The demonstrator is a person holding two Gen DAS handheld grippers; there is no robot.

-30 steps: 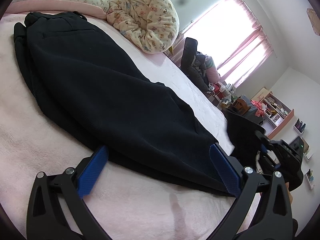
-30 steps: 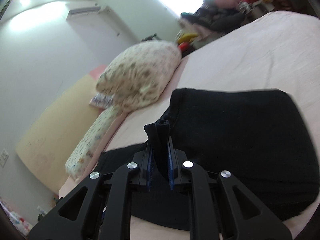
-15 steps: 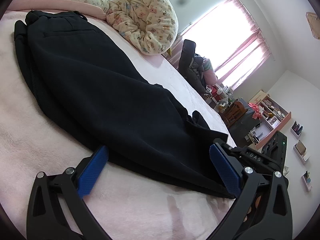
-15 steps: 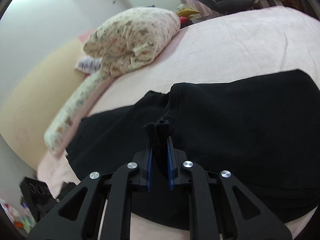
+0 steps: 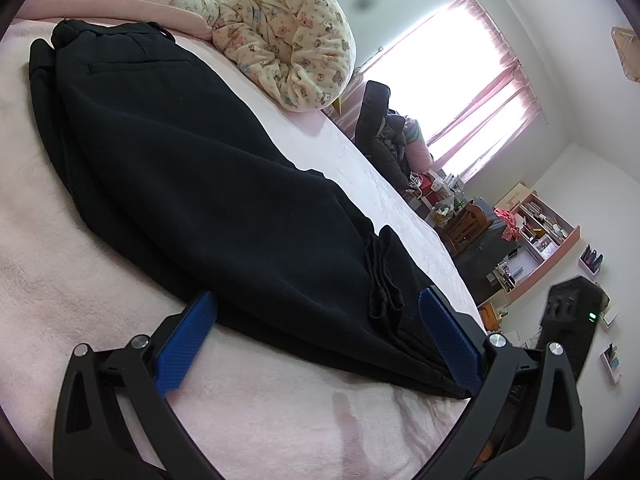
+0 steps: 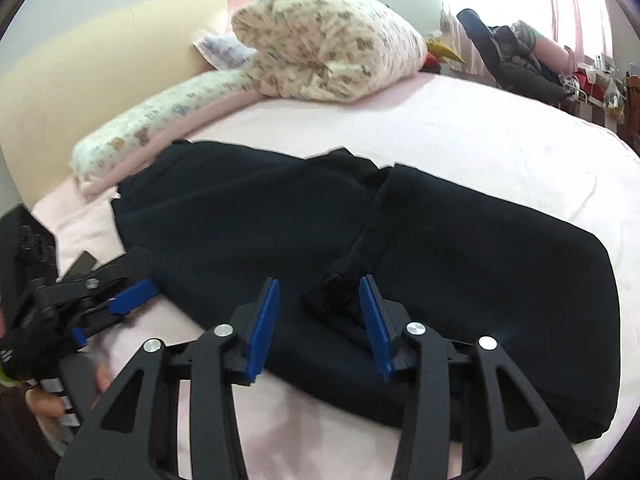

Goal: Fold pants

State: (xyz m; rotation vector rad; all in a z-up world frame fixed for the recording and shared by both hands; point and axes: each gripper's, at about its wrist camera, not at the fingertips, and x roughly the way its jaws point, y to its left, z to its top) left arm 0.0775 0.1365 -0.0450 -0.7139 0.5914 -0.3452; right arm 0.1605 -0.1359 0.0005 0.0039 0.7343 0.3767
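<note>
Item: black pants (image 5: 192,184), laid lengthwise on a bed with a pale pink bed cover (image 5: 72,280); the waistband end with a welt pocket lies toward the pillows, and the leg end has been brought back over the body of the garment, so the near portion lies doubled, its hem (image 6: 360,248) resting on the lower layer. Small bunched ridge of cloth at that hem, visible in both views. Left tool (image 5: 316,340): jaws wide, blue pads set either side of the near edge of the pants, low over the bed cover; nothing pressed between them. In the right wrist view the left tool (image 6: 120,304) shows at the left edge of the pants, with a person's hand (image 6: 44,396) below it, blurred. Right tool (image 6: 320,324): jaws opening, part-way apart; the folded hem end lies between the blue pads, close to the right-hand pad, but the pads do not press on it. Accessories on the bed: bear-print rolled quilt (image 5: 292,40) beside the waistband end; a long print bolster (image 6: 160,112) along the pale headboard (image 6: 80,64). Room beyond: bright window with pink curtains (image 5: 496,96), dark chair heaped with clothes (image 5: 384,136), cluttered pink shelf (image 5: 540,240).
</note>
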